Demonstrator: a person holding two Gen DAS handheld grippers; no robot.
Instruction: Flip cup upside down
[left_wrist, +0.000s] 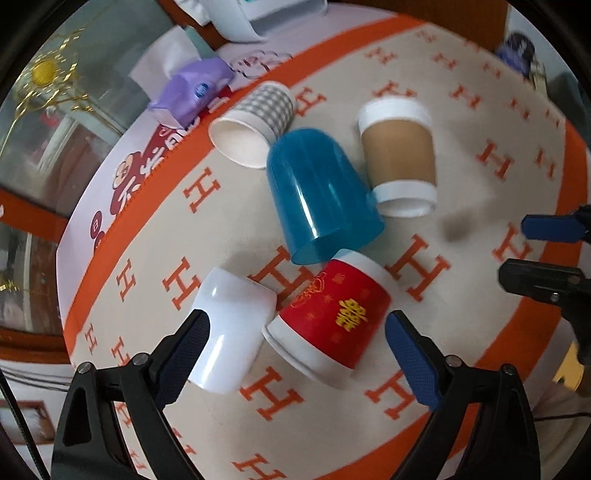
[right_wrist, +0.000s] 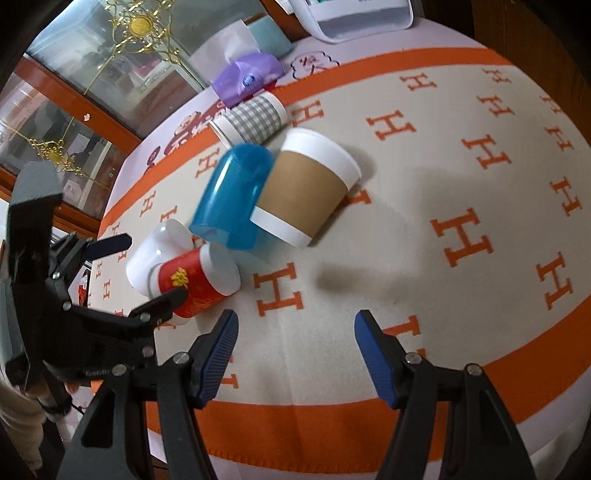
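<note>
Left wrist view: my left tool (left_wrist: 297, 349) spread wide, empty, red cup (left_wrist: 334, 319) between its fingers; right tool (right_wrist: 295, 350) spread, empty.

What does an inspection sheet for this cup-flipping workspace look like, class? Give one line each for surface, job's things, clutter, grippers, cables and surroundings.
Surface: cream cloth with orange H pattern and orange border.
Job's things: five cups in a cluster: blue cup, brown-sleeved cup, checked cup, white cup and red cup. The checked cup lies on its side; the others look mouth-down or tipped.
Clutter: purple tissue pack; white tray at the far edge.
Grippers: left gripper open, over the white and red cups; right gripper open, empty.
Cables: nothing seen.
Surroundings: glass-fronted cabinet with gold ornament.
</note>
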